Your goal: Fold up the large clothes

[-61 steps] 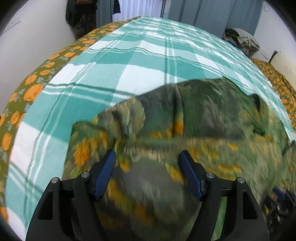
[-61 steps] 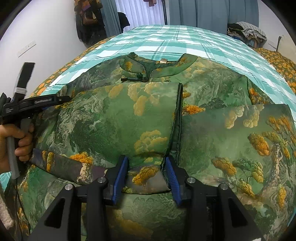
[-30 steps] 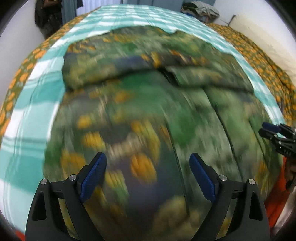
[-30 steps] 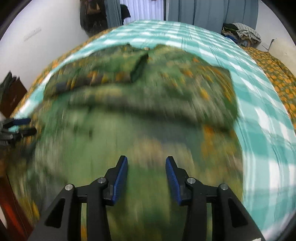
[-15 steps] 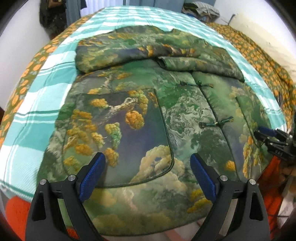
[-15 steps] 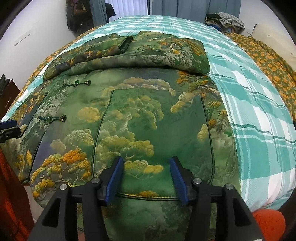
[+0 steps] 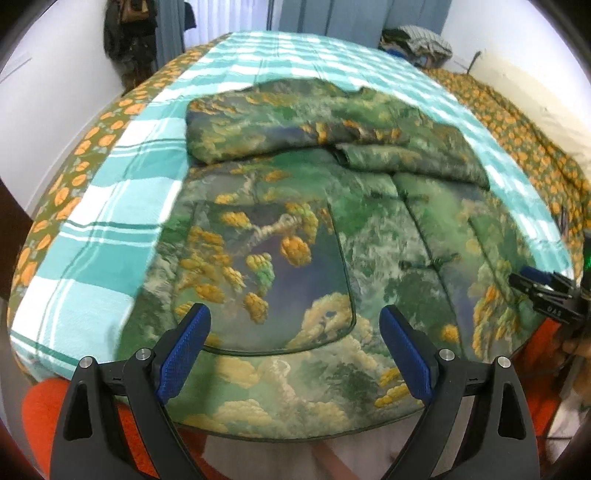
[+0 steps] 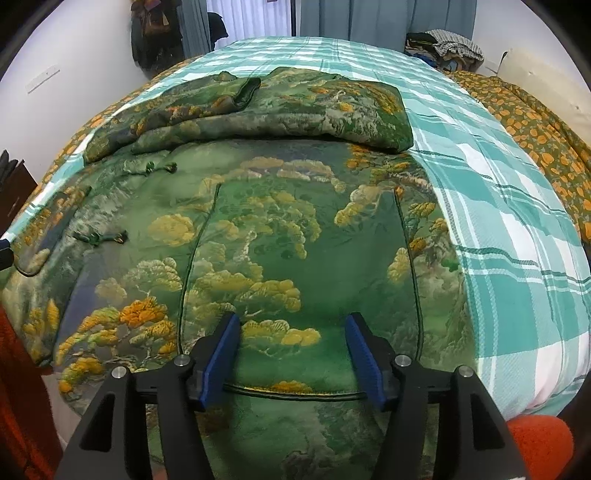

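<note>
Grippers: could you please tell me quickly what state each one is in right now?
Left gripper: open, holding nothing, above the green jacket.
Right gripper: open, jaws have just been opening, nothing gripped.

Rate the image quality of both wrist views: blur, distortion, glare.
Left wrist view: slight motion blur softens the green jacket and plaid bedspread; left claw stays sharp. Right wrist view: crisp across the jacket and right claw. Both: strong fisheye bulge, dark rounded corners, overexposed window at top; no glare on the fabric.

Jacket: green brocade, yellow-orange tree motifs; bed cover: teal-white plaid; bedsheet: olive, orange floral; fingers: blue pads.
</note>
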### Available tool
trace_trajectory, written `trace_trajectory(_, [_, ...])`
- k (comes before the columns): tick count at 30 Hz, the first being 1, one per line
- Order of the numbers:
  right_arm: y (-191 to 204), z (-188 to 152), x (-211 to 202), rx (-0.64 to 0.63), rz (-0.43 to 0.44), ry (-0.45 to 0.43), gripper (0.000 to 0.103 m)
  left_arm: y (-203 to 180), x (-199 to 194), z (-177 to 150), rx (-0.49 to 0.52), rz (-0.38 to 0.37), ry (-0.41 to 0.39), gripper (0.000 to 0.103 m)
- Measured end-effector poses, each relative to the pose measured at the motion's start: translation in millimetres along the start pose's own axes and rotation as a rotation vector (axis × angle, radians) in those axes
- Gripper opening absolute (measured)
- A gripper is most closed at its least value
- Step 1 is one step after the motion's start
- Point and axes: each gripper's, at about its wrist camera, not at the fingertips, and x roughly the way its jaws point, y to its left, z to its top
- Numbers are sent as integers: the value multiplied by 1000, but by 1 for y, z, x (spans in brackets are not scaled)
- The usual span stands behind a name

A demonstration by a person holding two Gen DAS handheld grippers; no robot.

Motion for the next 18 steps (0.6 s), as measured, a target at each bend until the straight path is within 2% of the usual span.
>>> trace_trajectory(3, [-23,8,-28,50,5,-63,61,24,-14,7,-59,-14,-31,96])
trace_trajectory(5, [-45,12,-45,78,4,-74,61,51,-17,8,-114,-20,-34,97])
trace_trajectory(8, [-80,10,-57,90,-5,-21,62,93,-9,3,-179,-10,18,97])
trace_trajectory(12, [-111,-6,-55,74,-20,100,63,121,17,-10,-236,-75,112,97])
trace_trajectory(15, [-125,-15,-48,127,47,163,63,121,36,-16,-232,-82,152,98])
trace_trajectory(18, [-129,-19,-31,179,100,197,63,113,42,-18,-197,-60,159,99])
